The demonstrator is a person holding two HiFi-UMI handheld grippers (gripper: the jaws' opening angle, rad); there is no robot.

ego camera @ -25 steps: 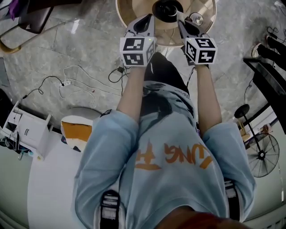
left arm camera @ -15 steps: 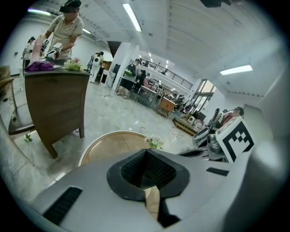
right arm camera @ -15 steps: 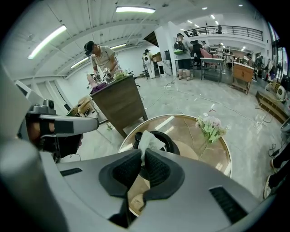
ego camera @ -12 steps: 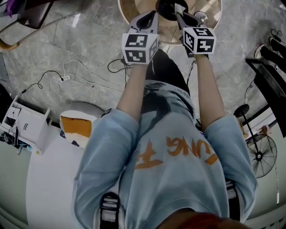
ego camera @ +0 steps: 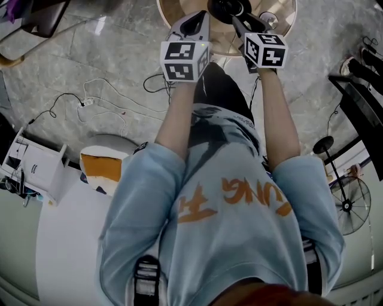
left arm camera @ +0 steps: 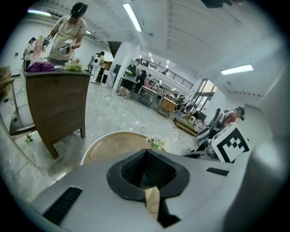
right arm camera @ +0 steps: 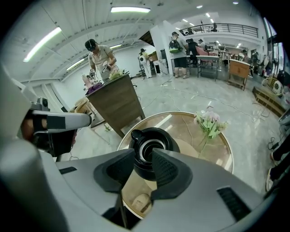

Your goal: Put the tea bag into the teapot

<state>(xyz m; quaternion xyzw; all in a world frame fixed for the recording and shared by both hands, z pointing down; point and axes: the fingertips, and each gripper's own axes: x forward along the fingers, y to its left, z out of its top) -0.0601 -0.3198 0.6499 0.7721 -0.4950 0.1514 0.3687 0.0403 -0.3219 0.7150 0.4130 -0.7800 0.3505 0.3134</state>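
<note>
A black teapot [ego camera: 226,7] [right arm camera: 149,147] stands on the round wooden table [ego camera: 282,17] [right arm camera: 181,131] with its mouth uncovered. My right gripper [ego camera: 237,19] [right arm camera: 142,159] hovers just short of it. Its jaws are opening, and between the pads I see only the pot beyond them. A thin dark thread [right arm camera: 122,208] hangs under its left pad. Below the jaws a small beige object [right arm camera: 141,201] lies on the table; I cannot tell whether it is the tea bag. My left gripper [ego camera: 194,24] [left arm camera: 147,181] is beside the pot, pads together.
A small flower sprig [right arm camera: 209,122] [left arm camera: 156,143] lies on the table. A brown wooden cabinet [left arm camera: 56,104] stands beyond it, with people working behind. Cables [ego camera: 102,107] trail over the marble floor, and a fan [ego camera: 350,206] and a black rack [ego camera: 359,101] stand at the right.
Both grippers have moved a little forward toward the teapot. The teapot now sits closer to the top edge of the head view.
</note>
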